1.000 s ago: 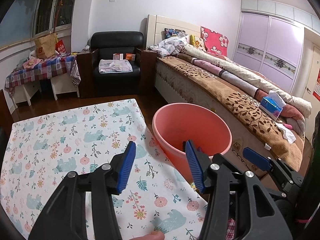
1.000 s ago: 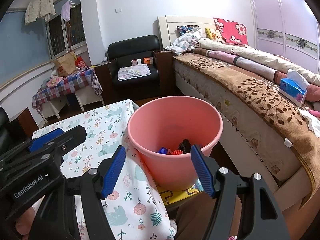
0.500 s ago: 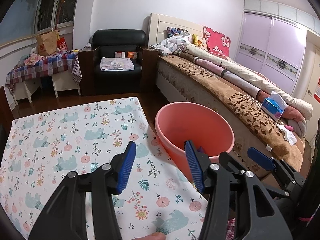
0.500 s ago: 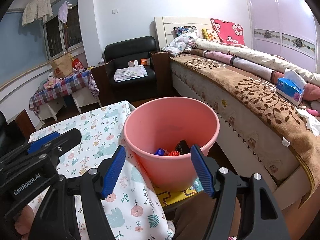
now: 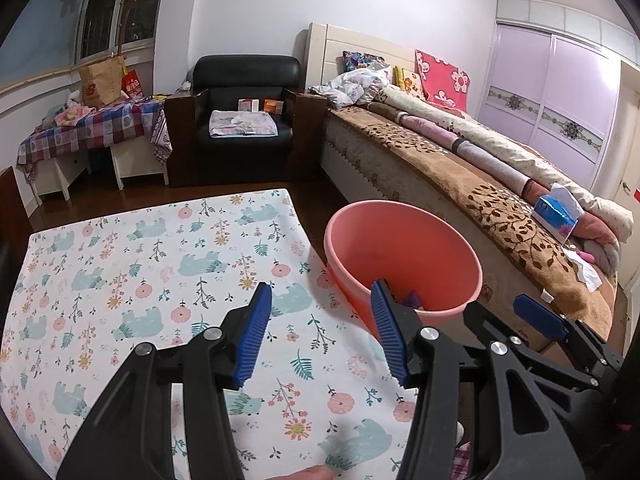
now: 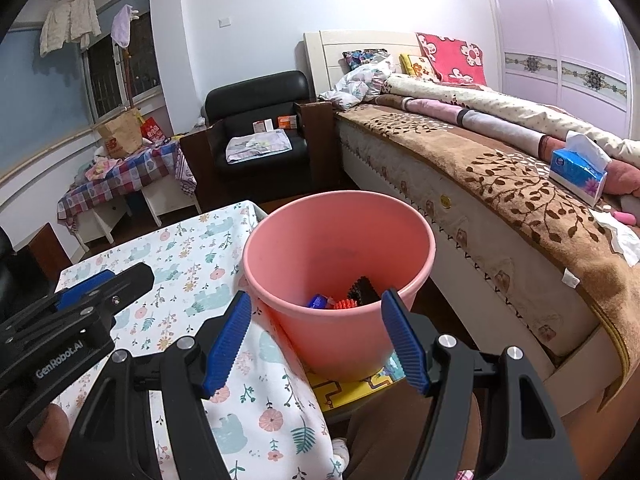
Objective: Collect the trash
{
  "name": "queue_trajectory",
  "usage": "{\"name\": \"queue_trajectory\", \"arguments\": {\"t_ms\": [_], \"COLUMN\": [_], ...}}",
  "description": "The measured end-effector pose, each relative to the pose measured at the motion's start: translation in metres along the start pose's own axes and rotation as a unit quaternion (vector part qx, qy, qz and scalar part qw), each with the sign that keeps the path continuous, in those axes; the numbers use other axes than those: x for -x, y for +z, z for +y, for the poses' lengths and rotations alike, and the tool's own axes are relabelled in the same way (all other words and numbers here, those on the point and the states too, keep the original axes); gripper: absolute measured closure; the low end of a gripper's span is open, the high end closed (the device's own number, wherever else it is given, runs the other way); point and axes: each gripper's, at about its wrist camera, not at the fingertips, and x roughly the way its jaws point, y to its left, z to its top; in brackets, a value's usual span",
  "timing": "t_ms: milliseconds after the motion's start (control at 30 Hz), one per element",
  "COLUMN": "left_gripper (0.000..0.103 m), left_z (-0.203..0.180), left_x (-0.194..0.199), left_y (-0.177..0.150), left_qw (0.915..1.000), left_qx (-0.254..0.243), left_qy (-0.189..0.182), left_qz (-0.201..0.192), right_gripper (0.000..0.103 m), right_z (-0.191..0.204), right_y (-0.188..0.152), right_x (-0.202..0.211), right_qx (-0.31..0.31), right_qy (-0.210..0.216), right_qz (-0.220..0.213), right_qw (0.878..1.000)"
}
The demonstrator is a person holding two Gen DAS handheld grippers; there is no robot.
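Trash pieces [image 6: 340, 300], blue, orange and black, lie inside the round pink plastic bucket [image 6: 416, 236], just beside the floral-cloth table [image 5: 120, 264] edge. Left gripper [image 5: 320, 336] and right gripper [image 6: 316, 340] gape wide, holding nothing. "GenRobot.AI" is printed on the left one.

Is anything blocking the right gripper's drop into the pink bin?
Nothing visible. The right gripper is open and empty, facing the pink bin, whose mouth is uncovered, with a few items at the bottom.

Left hand-held gripper [image 5: 320, 334], blue pads apart and empty, over floral tablecloth [image 5: 132, 264] beside pink bucket [image 5: 404, 256].
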Motion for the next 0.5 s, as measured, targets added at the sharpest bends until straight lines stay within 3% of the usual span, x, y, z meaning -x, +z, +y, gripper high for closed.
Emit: {"name": "queue_trajectory", "arguments": {"t_ms": [200,500], "left_gripper": [0.056,0.057], "left_z": [0.0025,0.0021], "left_x": [-0.0025,-0.0035], "left_y": [-0.0012,-0.0017], "left_qw": [1.0,1.0], "left_qx": [0.002,0.002], "left_qy": [0.004,0.004], "left_qz": [0.005,0.007], "right_gripper": [0.036,0.036], "right_z": [-0.0007,-0.0008], "right_y": [0.0011,0.0014], "right_x": [-0.0005,-0.0006], "right_qx": [0.0,0.0], "right_qy": [0.004,0.005], "right_qz": [0.002,0.002], "right_qw": [1.0,1.0]}}
